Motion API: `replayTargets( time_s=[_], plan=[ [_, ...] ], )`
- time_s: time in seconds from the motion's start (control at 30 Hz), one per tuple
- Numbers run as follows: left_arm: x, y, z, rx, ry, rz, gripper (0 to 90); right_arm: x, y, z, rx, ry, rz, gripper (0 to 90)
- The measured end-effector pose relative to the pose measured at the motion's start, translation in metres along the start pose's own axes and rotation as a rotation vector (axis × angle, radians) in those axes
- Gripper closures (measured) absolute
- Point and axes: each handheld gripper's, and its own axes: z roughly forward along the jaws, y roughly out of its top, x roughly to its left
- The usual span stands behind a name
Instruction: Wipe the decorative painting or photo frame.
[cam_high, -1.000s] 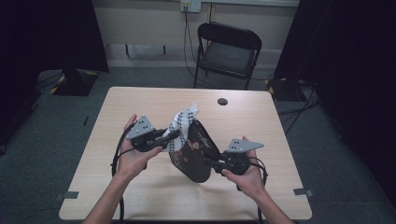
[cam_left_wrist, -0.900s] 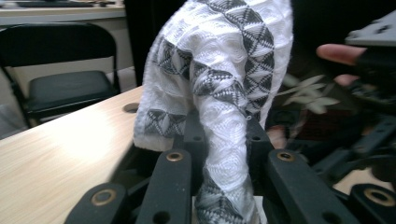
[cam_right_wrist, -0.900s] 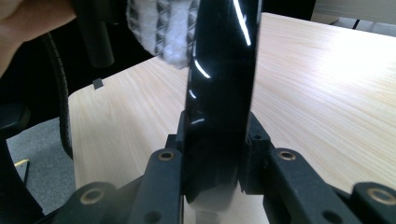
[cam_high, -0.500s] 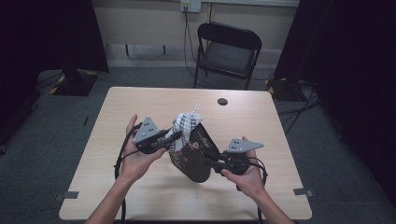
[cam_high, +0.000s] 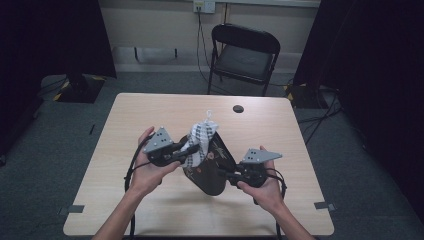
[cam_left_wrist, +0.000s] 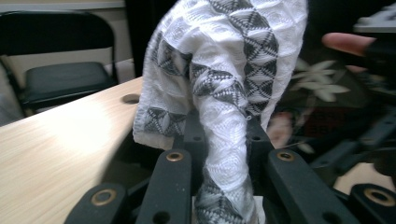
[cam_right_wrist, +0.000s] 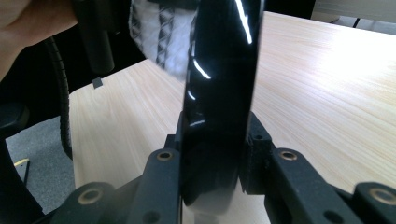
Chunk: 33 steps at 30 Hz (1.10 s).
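A glossy black plate with a flower pattern stands tilted on edge above the table, and my right gripper is shut on its lower right rim. In the right gripper view the plate rises edge-on between the jaws of that gripper. My left gripper is shut on a white cloth with grey triangles, which lies against the plate's upper left face. In the left gripper view the cloth bulges up from between the jaws of this gripper, with the plate's flowered face behind it.
The light wooden table carries a small round black disc near its far edge. A black folding chair stands beyond the table. Cables trail from both grippers toward the near edge.
The cloth has bunched a little closer against the plate's face. Both hands stay about where they were.
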Motion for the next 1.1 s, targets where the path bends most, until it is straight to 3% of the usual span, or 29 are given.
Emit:
replayTargets(
  time_s=[0.13, 0.23, 0.43, 0.5, 0.77, 0.83, 0.9, 0.97, 1.1],
  plan=[
    [-0.001, -0.001, 0.004, 0.003, -0.013, 0.012, 77.1, -0.001, -0.001, -0.001, 0.005, -0.009, 0.001, 73.1],
    [0.007, -0.002, 0.000, 0.012, 0.035, 0.021, 77.1, -0.001, -0.001, 0.000, 0.002, -0.008, 0.001, 73.3],
    [0.029, -0.011, -0.011, 0.030, 0.121, -0.070, 77.2, 0.001, 0.000, 0.001, -0.001, -0.006, -0.001, 73.2],
    [0.029, -0.011, -0.011, 0.039, 0.119, -0.077, 77.2, 0.001, 0.000, 0.001, 0.000, -0.009, -0.005, 73.2],
    [0.000, 0.003, -0.003, 0.018, 0.007, 0.004, 77.2, 0.002, 0.002, -0.003, -0.001, -0.018, -0.007, 73.2],
    [-0.005, 0.005, -0.001, 0.013, -0.021, 0.006, 77.1, 0.003, 0.002, -0.003, -0.003, -0.019, -0.005, 73.4],
    [-0.004, 0.005, 0.001, 0.015, -0.010, 0.019, 77.1, 0.003, 0.002, -0.004, -0.003, -0.020, -0.005, 73.7],
    [0.001, 0.004, 0.000, 0.011, -0.005, 0.004, 77.1, 0.002, 0.001, -0.005, -0.006, -0.021, -0.001, 74.6],
    [0.015, -0.001, -0.005, 0.020, 0.053, -0.008, 77.1, 0.001, 0.002, -0.006, -0.011, -0.022, 0.000, 74.7]
  ],
)
